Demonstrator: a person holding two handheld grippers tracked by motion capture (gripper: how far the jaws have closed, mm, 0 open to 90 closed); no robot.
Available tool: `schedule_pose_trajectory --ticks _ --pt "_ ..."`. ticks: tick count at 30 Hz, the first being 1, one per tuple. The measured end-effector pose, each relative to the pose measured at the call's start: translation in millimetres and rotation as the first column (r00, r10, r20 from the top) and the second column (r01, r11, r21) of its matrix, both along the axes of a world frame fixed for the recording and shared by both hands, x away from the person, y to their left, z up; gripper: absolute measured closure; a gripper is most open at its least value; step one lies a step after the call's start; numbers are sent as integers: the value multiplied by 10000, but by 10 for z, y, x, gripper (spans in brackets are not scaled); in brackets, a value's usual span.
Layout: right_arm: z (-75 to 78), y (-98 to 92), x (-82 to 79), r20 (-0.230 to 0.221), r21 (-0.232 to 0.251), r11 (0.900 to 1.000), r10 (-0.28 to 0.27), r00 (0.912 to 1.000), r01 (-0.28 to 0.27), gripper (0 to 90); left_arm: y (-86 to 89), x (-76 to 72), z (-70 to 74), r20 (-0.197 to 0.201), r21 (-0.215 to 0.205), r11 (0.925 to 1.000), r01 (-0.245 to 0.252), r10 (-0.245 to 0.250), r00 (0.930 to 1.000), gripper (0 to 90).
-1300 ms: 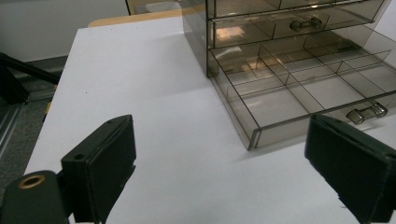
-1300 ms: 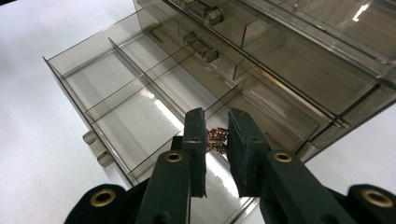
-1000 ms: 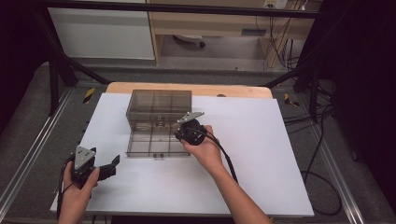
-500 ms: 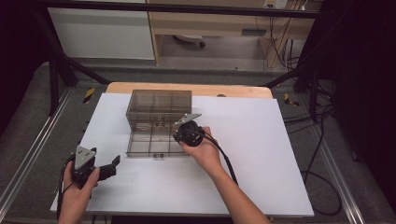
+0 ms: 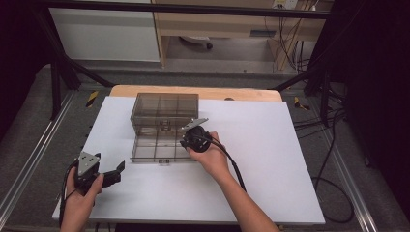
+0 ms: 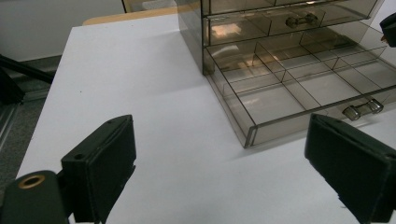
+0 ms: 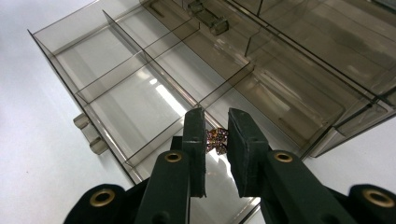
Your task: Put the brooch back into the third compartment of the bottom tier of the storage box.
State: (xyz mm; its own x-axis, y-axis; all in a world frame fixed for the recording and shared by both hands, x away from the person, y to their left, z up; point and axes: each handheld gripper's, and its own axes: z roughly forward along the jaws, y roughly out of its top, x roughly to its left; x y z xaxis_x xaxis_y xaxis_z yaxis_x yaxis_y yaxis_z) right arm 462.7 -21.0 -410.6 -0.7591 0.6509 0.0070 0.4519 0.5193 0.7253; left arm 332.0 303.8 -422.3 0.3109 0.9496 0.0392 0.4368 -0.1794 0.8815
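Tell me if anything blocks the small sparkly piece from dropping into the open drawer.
Nothing visible does. The right gripper holds the sparkly piece just above the open drawer; the compartment beneath looks empty and uncovered.

The high view is looking down from above; both gripper views are sitting close, sharing the open smoky transparent plastic drawer (image 5: 159, 147) (image 6: 299, 93) (image 7: 154, 88) on the white table (image 5: 270, 159).

Drawer unit (image 5: 164, 113) sits at the table's (image 5: 270, 164) back-left, its bottom drawer (image 5: 157, 149) pulled out toward the person.
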Motion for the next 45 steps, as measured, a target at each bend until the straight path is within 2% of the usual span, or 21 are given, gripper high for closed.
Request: schedule_pose_trajectory --ticks 21,31,45 --pt "-62 20 -30 -212 -111 9999 105 9997 -107 749 -8 1 -5 -40 19 10000 52 -52 10000 91" --pt "-28 -72 -49 -158 30 10000 -88 9998 89 735 -20 5 -10 -47 22 10000 80 -80 10000 91" --pt "31 -226 -89 179 -78 9970 -765 9969 766 585 -22 10 -15 -72 -29 10000 92 -92 9999 91"
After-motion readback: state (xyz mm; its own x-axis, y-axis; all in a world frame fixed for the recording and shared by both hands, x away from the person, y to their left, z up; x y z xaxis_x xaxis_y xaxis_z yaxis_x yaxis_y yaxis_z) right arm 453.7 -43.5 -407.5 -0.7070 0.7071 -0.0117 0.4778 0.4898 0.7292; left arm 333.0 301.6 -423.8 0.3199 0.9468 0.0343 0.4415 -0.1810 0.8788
